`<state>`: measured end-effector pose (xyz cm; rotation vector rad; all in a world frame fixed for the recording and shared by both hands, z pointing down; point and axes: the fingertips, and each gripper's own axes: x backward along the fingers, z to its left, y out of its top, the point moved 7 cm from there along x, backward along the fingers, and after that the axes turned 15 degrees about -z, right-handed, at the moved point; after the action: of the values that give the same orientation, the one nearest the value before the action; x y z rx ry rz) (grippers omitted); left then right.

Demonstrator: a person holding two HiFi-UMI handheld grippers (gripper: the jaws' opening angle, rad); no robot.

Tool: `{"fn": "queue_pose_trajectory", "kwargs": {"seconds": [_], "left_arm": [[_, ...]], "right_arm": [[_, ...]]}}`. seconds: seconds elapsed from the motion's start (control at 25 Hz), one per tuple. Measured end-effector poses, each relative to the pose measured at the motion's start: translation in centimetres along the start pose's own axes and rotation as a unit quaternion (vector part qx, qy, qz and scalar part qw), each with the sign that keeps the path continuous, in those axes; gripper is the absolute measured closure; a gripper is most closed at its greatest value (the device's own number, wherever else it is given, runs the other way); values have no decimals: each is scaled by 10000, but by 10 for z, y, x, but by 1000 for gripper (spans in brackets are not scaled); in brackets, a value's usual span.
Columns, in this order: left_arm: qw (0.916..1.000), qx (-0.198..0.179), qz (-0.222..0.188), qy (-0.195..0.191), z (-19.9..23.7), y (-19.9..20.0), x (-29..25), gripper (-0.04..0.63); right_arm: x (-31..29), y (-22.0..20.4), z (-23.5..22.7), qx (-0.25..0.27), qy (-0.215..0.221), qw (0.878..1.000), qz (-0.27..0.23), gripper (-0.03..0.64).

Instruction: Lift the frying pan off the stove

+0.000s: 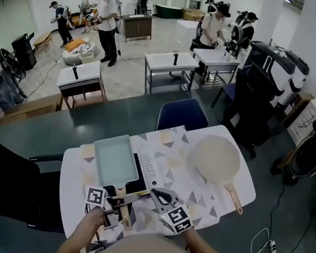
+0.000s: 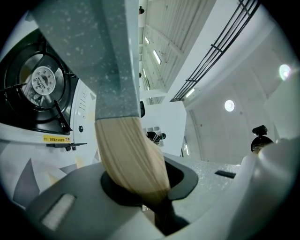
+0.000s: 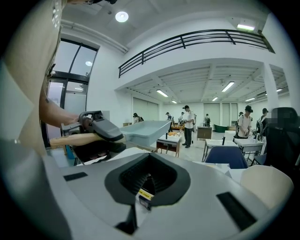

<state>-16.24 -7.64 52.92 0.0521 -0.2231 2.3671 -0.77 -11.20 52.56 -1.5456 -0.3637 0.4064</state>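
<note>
Table (image 1: 70, 188), left gripper (image 1: 128, 200) jaws clamping frying pan (image 1: 115, 160) handle, right gripper (image 1: 157, 195) jaws together, round pan (image 1: 216, 158) beside

I see a white table (image 1: 66, 189) with rounded corners, and most of its top is covered by a pale mat (image 1: 173, 144) printed with grey and yellow triangles. Bare white shows only along the left and right ends. On the mat, left of centre, sits the flat stove (image 1: 149, 169), its control strip running along its right edge. To the right, well apart from it, a round beige pan (image 1: 216, 158) rests on the mat, its wooden handle (image 1: 234, 197) pointing toward the near edge.
</note>
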Motion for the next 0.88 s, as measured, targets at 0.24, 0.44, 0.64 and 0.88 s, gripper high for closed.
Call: {"fn": "queue_pose_trajectory", "kwargs": {"seconds": [0.24, 0.44, 0.64, 0.88], "left_arm": [[10000, 6, 5, 14, 2, 2, -6, 531], [10000, 35, -2, 10, 1, 0, -6, 526], [9999, 105, -30, 6, 7, -3, -5, 523], [9999, 132, -44, -10, 12, -6, -4, 520]], "right_arm": [[0, 3, -6, 22, -59, 9999, -107, 614], [1, 7, -5, 0, -118, 9998, -163, 614], [2, 8, -3, 40, -133, 9996, -240, 614], [2, 12, 0, 64, -131, 9994, -329, 614]]}}
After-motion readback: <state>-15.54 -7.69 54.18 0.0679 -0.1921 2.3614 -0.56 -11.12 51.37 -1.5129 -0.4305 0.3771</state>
